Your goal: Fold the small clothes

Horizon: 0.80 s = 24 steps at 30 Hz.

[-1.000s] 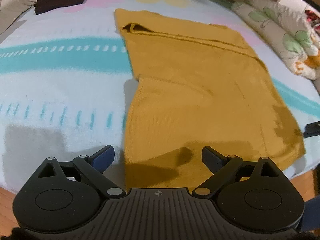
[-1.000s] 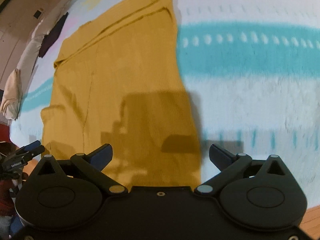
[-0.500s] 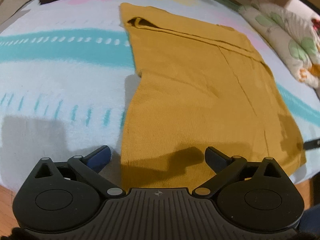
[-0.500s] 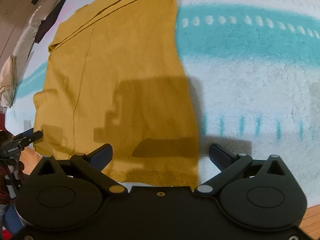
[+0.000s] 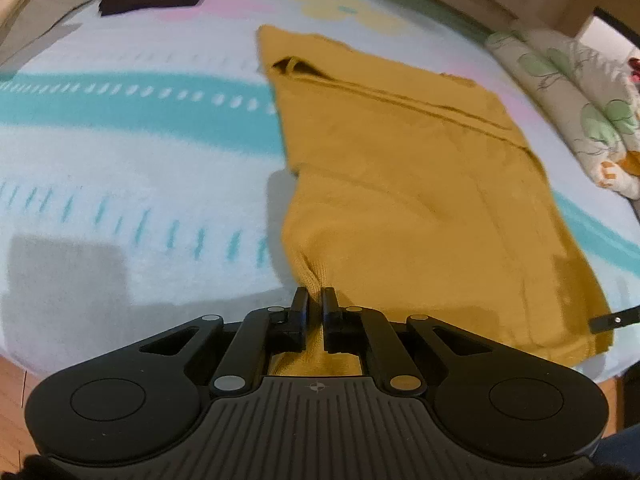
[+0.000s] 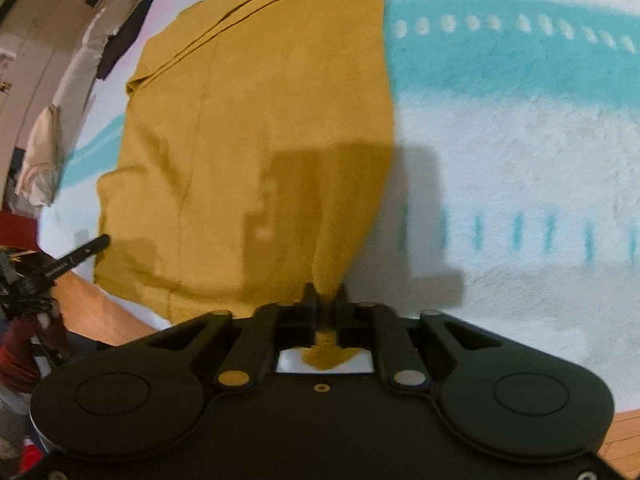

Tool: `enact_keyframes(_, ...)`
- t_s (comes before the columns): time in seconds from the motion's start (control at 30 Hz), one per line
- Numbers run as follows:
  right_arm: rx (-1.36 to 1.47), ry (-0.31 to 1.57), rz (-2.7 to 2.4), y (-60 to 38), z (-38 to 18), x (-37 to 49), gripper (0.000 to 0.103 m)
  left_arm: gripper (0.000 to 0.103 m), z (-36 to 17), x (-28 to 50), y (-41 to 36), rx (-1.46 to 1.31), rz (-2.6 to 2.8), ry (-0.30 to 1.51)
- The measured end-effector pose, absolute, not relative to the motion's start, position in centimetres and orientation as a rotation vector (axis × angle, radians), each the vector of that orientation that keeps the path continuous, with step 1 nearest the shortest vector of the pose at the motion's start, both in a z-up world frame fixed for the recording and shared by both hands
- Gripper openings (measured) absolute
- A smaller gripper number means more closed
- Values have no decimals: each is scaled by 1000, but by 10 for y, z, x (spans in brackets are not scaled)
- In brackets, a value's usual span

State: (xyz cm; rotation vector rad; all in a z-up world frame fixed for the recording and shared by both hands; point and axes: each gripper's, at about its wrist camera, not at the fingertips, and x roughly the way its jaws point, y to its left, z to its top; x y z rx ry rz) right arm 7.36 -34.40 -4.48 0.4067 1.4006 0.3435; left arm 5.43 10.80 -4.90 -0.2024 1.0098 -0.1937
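Because both sets of fingers are already pinched onto the near hem, what the coming fold turns on is that the whole mustard-yellow garment (image 5: 420, 200) lies ahead of them, running away toward 12 o'clock along its long axis. The left gripper (image 5: 315, 300) has its jaws closed to a narrow slit on the hem's corner at the garment's left edge, with a bunch of knit gathered between them and a tail of cloth showing behind the fingers. The right gripper (image 6: 326, 294) is likewise closed tight on the opposite near corner, at the garment's right edge, with a tuft of yellow poking out behind its fingers. Neither hand is nearer; each holds its own corner, so I judge the hem would be carried forward toward the far end together. The garment (image 6: 256, 120) rests on the bed (image 5: 120, 160), over a white cover with teal stripes. It is a ribbed knit, mostly flat, with a long crease running lengthwise and a folded-in band across the far end, where a small dark opening shows at about 11 o'clock. Its near edge puckers slightly at both grips.
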Motion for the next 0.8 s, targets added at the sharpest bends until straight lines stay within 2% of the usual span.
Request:
enact_keyframes(0.1, 404, 1364, 359, -344, -37, 73, 17, 6, -33, 49, 109, -241, -223, 936)
enact_keyframes(0.43, 707, 959, 385, -381, 15, 86, 17, 6, 9, 68, 123, -452, -202, 796)
enact_keyframes(0.8, 830, 775, 281, -383, 25, 127, 17, 6, 38, 143, 126, -498, -154, 780)
